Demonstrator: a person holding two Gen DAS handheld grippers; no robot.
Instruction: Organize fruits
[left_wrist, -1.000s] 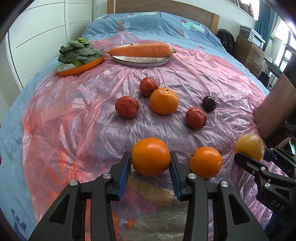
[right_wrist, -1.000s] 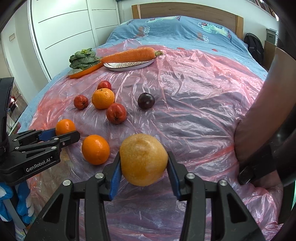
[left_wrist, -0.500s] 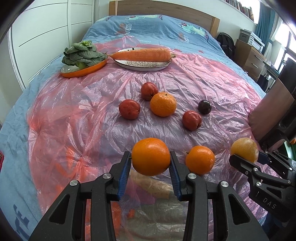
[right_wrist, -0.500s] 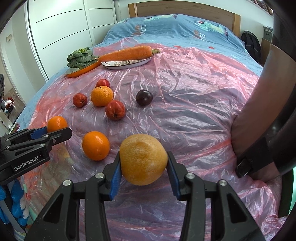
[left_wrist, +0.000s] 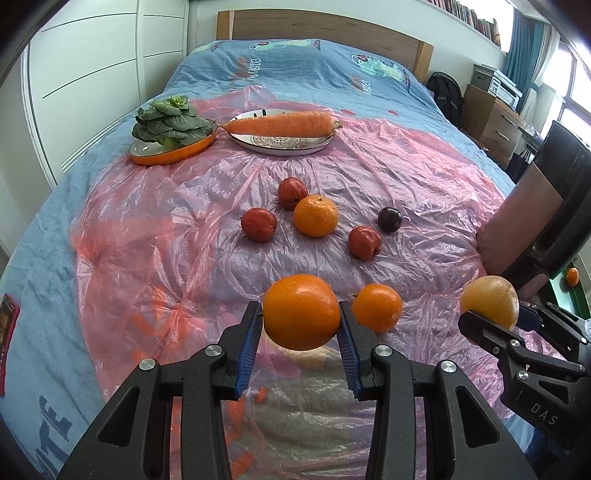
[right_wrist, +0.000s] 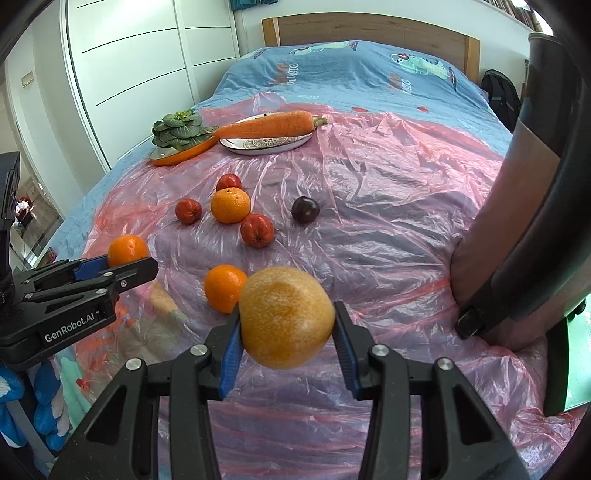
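Left jaws: the left gripper (left_wrist: 301, 328) is clamped on a round, glossy orange (left_wrist: 301, 312), blue pads against its two sides, low centre of the left wrist view; the fruit hangs clear of the sheet.
Right jaws: the right gripper (right_wrist: 286, 332) is clamped on a pale yellow, dimpled citrus fruit (right_wrist: 286, 317), low centre of the right wrist view, also lifted.
Orange dish: an orange-rimmed shallow dish (left_wrist: 173, 153) holding a green leafy vegetable (left_wrist: 168, 122), upper left of the left view.
Patterned plate: a white patterned plate (left_wrist: 282, 144) bearing a long carrot (left_wrist: 279, 123), upper centre, just right of the dish.
Loose fruit: a smaller orange (left_wrist: 376, 306) lies just right of the held one; a mandarin (left_wrist: 316, 216), three red fruits and a dark plum (left_wrist: 389, 219) sit mid-frame on the crinkled pink plastic sheet (left_wrist: 147, 221).
Step in hand: probably carrying both fruits toward a grouping spot; no empty container shows.
Doing it well: keep the squeeze even, since round skins can roll out between flat pads.
Setting down: lower until the fruit rests on the sheet before opening, as the soft bed may let it roll.
Clearance: keep the two grippers apart and pass above the loose fruit.
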